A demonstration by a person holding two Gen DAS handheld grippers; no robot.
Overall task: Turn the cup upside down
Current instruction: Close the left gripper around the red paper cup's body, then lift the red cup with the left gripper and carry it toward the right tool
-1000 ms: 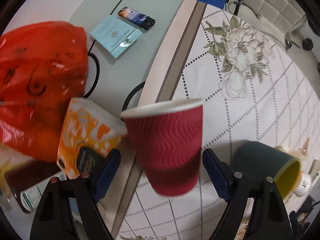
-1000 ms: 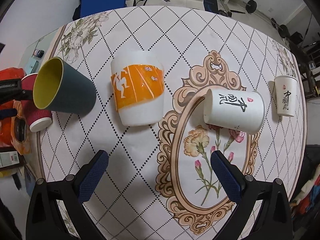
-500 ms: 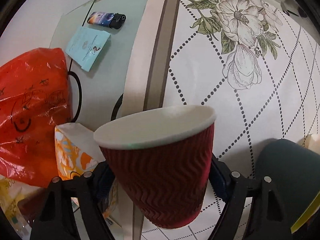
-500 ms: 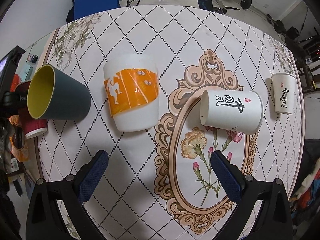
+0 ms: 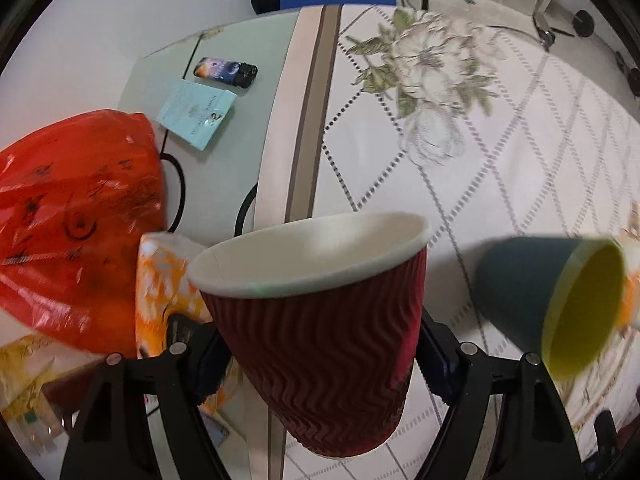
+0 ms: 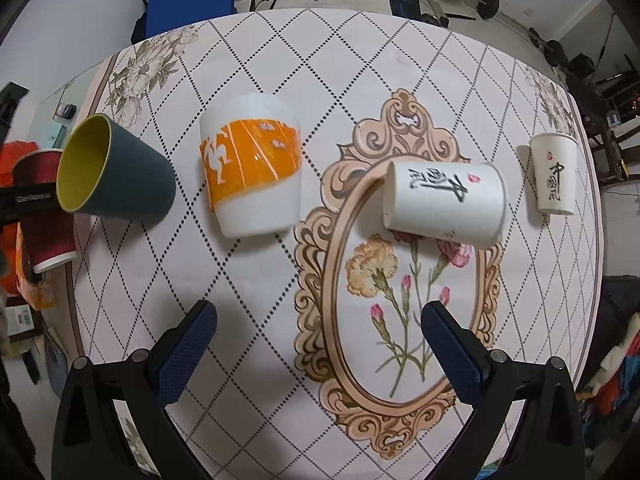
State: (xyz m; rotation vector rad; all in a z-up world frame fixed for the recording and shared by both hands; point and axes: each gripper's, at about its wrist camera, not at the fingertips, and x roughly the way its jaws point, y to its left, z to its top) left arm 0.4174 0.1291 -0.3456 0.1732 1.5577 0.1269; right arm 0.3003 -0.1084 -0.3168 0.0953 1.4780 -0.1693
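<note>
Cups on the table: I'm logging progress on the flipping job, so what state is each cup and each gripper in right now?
Red cup: gripped, mouth tilted up.
Dark cup: on its side.
Orange-banded cup: lying tilted, mouth not visible.
Large white cup: on its side.
Small white cup: mouth down.
Left gripper: shut on red cup.
Right gripper: open, empty.

Even, bright indoor light; soft shadows under the cups. Left wrist view motion-blurred toward 3 o'clock; both frames bend and darken at fisheye corners.
</note>
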